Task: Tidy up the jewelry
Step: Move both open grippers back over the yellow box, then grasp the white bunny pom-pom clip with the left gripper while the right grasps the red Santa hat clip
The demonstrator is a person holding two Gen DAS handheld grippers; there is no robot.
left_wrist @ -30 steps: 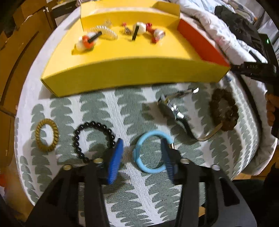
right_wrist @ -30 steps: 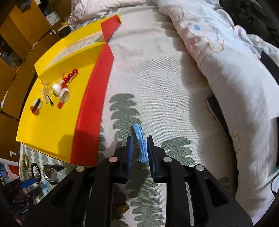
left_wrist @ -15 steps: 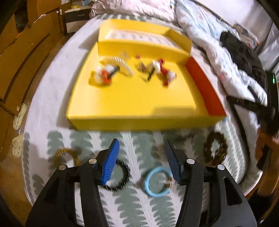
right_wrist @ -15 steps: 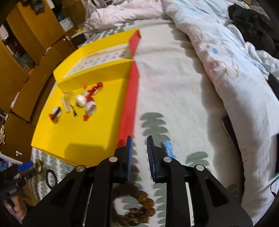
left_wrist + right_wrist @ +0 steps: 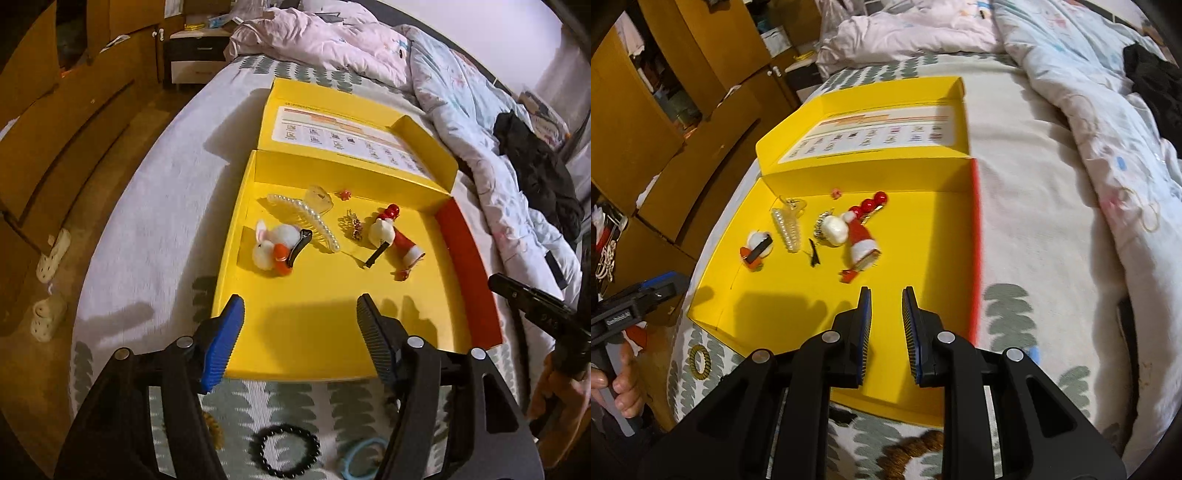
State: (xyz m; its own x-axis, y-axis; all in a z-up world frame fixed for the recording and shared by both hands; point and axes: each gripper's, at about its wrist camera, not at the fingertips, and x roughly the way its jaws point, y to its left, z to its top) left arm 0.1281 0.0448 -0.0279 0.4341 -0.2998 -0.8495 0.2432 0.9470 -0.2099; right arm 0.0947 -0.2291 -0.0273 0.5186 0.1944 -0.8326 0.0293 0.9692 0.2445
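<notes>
Yellow cardboard box [image 5: 332, 332] sits open on the bed [image 5: 155, 236], lid flap folded back at its far edge, red wall on its right side. Already inside, clustered toward the far half: white bunny clip [image 5: 275, 245], pearl comb [image 5: 310, 218], Santa-hat clip [image 5: 397, 236], a few small bits I can't identify.

Left gripper [image 5: 300, 332] hangs over the box's near edge, jaws wide, nothing between them. Right gripper [image 5: 885, 325] sits over the near-right part of the box floor, jaws narrow with a clear gap, also empty.

Pieces not yet in the box lie on the bedspread just off its near edge: black bead bracelet [image 5: 284, 456], light blue ring bracelet [image 5: 364, 458] beside it, gold coil hair tie [image 5: 700, 360] toward the near-left corner, brown bead bracelet [image 5: 912, 448] partly hidden under the right gripper. A small blue item [image 5: 1034, 355] shows past the right gripper's arm; can't tell what.

Handling guess:
- all light, no load concern
- bead bracelets look strung on elastic, so floppy; pinch across one side of the loop, not the whole ring
- beads are round and glossy, may roll out of the pads; close fully
- blue ring probably stiffer, grab the band anywhere
- soft bedspread gives under pressure; come down shallow to avoid pinching fabric.
</notes>
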